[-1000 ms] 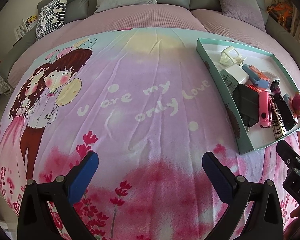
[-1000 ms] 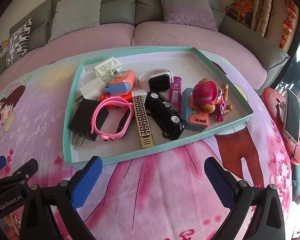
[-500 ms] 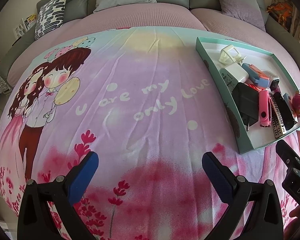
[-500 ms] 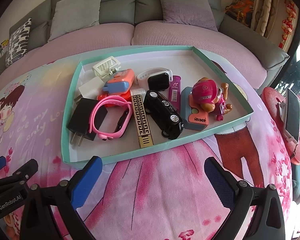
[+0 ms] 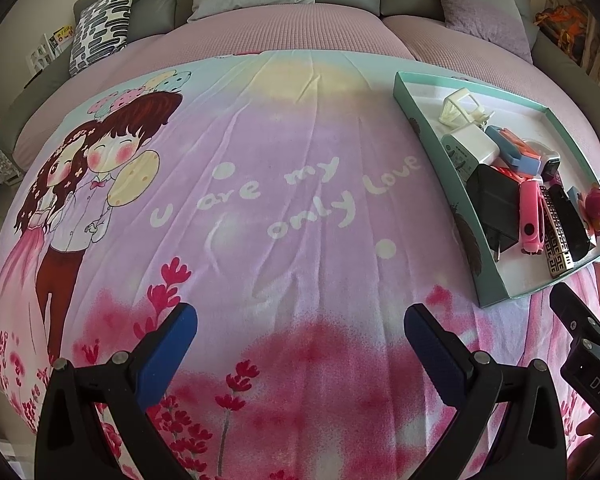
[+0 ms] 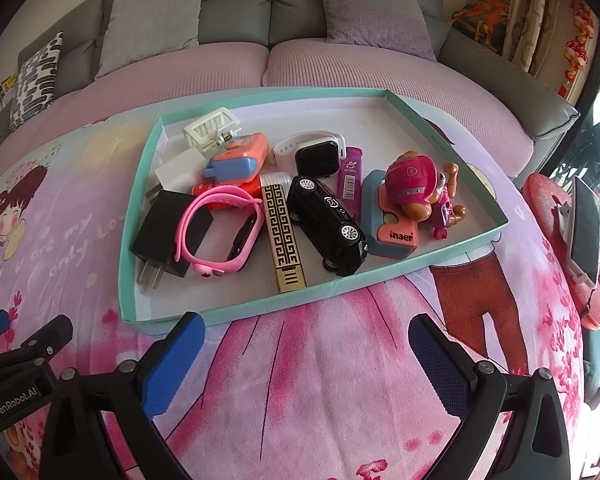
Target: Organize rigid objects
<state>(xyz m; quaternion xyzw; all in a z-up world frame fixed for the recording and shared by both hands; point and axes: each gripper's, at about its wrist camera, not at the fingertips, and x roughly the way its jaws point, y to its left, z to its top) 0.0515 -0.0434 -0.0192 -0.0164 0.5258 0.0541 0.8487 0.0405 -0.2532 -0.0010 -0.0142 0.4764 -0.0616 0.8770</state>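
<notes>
A teal-rimmed white tray point(image 6: 260, 304) lies on the cartoon blanket point(image 5: 260, 200) and holds a black toy car point(image 6: 328, 224), a pink watch band point(image 6: 220, 232), a black plug adapter point(image 6: 164, 232), a gold patterned bar point(image 6: 284, 236), a pink pup toy point(image 6: 416, 188), a white smartwatch point(image 6: 316, 152) and more. The tray also shows in the left wrist view point(image 5: 496, 296) at the right. My right gripper point(image 6: 306, 348) is open and empty, just in front of the tray's near rim. My left gripper point(image 5: 300, 336) is open and empty over bare blanket, left of the tray.
A grey sofa with cushions point(image 6: 152, 20) runs behind the blanket. A red stool holding a phone point(image 6: 584, 228) stands at the right. A patterned pillow point(image 5: 100, 16) sits at the back left. The left gripper's body shows at the lower left of the right wrist view point(image 6: 16, 376).
Both grippers have crept slightly forward; the tray looks a little nearer in the right wrist view. Both stay open and empty.
</notes>
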